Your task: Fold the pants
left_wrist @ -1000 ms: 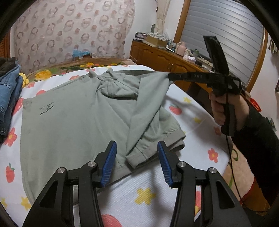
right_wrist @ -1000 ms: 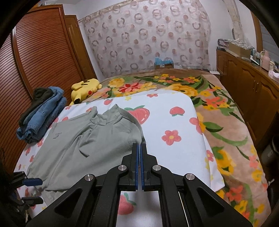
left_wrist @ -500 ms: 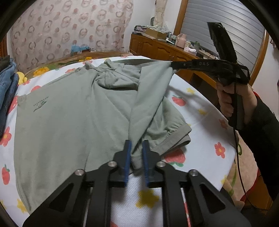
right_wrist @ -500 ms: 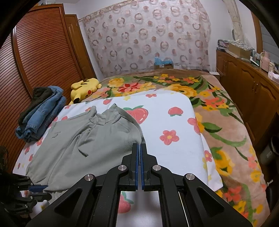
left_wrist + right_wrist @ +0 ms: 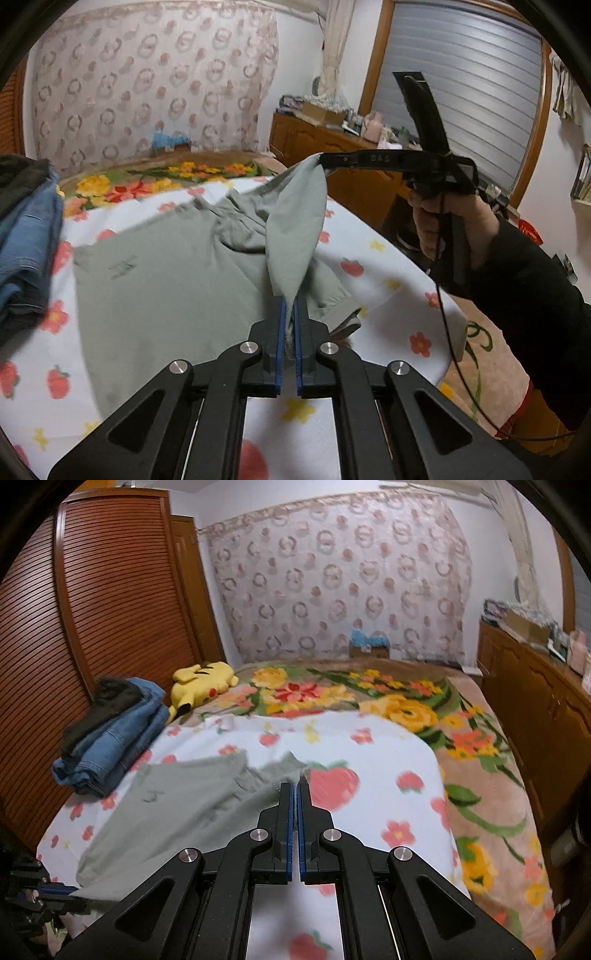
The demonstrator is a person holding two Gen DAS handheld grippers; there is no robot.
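Grey-green pants lie spread on the white fruit-print sheet of the bed. My left gripper is shut on the cuff end of one pant leg. My right gripper is shut on the waist corner of that leg and holds it raised, so the cloth hangs taut between the two grippers. In the right wrist view the right gripper is shut on the pants, and the left gripper shows at the lower left on the cuff.
A stack of folded jeans and a yellow plush toy lie at the bed's left side by the wooden wardrobe. A wooden dresser stands along the right. A floral blanket covers the far bed.
My left gripper closed on the cuff and lifted it. My right gripper rose with the waist corner, pulling the leg up off the bed.
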